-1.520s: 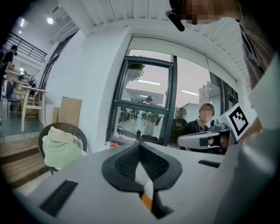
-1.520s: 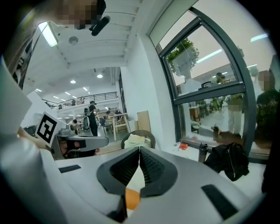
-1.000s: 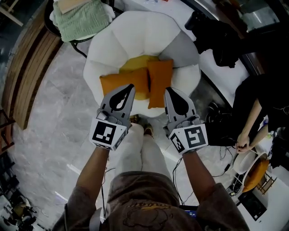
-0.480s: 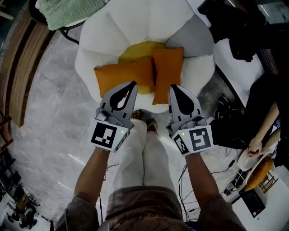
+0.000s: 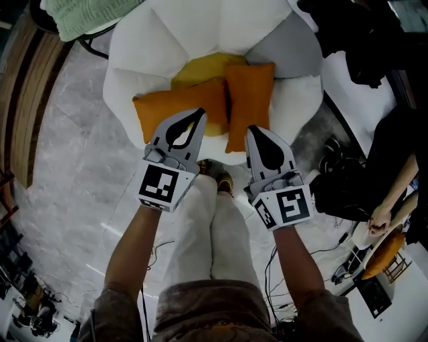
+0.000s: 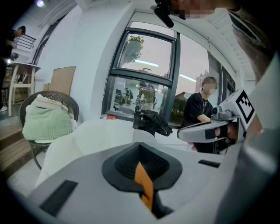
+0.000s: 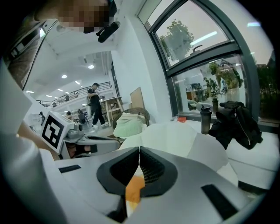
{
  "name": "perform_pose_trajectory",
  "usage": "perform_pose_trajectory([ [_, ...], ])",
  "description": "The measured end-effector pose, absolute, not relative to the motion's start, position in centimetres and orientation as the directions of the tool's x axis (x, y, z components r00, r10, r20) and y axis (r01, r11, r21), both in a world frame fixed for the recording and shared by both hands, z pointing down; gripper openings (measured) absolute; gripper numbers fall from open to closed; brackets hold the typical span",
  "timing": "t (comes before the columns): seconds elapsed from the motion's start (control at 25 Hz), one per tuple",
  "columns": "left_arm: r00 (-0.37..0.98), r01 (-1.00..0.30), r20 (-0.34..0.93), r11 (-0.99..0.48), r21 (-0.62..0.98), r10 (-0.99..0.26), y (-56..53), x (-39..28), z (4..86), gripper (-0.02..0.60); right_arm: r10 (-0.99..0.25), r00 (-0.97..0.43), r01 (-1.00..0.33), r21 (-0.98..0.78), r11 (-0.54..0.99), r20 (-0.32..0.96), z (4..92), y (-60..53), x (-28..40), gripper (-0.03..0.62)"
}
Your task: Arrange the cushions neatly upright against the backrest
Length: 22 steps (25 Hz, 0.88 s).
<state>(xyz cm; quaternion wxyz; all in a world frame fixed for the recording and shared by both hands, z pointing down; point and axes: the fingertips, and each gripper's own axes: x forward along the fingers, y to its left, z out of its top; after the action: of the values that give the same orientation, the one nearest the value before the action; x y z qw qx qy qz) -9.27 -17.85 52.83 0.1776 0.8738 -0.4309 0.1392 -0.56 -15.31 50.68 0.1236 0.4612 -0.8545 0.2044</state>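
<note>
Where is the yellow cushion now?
Head view, upper centre: the yellow cushion lies on the white armchair, under the left orange cushion and right orange cushion.

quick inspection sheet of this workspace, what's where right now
surface: white armchair, seat partly covered by cushions
job's things: left orange cushion and right orange cushion flat on the seat, side by side; yellow cushion partly beneath them; none upright
clutter: black clothing heaped right of the armchair
grippers: left gripper and right gripper both shut, empty, hovering at the seat's front
cables: loose cables on floor at right
surroundings: marble floor; green blanket upper left; seated person at right
</note>
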Motion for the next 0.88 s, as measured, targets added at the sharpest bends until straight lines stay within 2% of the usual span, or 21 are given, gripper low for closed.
perform_pose_trajectory([
  [0.24,0.642,-0.734,0.496,-0.656,0.177,-0.584,-19.6,-7.2,57.5,0.010,-0.737,-0.538,-0.843,-0.246,0.479,0.409,51.7,-16.2,-0.4,0.020],
  [0.32,0.643,-0.714,0.539,-0.681,0.165,-0.544,-20.1,-6.8,59.9,0.042,-0.736,-0.537,-0.843,-0.250,0.476,0.412,52.2,-16.4,-0.4,0.020],
  [0.4,0.637,-0.693,0.590,-0.704,0.158,-0.495,-20.5,-6.6,62.6,0.113,-0.735,-0.534,-0.845,-0.253,0.470,0.418,52.7,-16.6,-0.2,0.020],
  [0.48,0.626,-0.674,0.641,-0.721,0.160,-0.444,-20.7,-6.5,65.5,0.154,-0.734,-0.529,-0.849,-0.258,0.462,0.426,53.2,-16.8,0.0,0.020],
  [0.6,0.588,-0.647,0.722,-0.748,0.149,-0.365,-20.4,-6.6,70.1,0.187,-0.731,-0.524,-0.852,-0.266,0.452,0.437,54.0,-16.8,0.2,0.020],
  [0.88,0.427,-0.564,0.877,-0.823,0.066,-0.222,-19.3,-7.8,79.1,0.209,-0.719,-0.524,-0.852,-0.284,0.440,0.457,55.6,-16.5,0.0,0.020],
])
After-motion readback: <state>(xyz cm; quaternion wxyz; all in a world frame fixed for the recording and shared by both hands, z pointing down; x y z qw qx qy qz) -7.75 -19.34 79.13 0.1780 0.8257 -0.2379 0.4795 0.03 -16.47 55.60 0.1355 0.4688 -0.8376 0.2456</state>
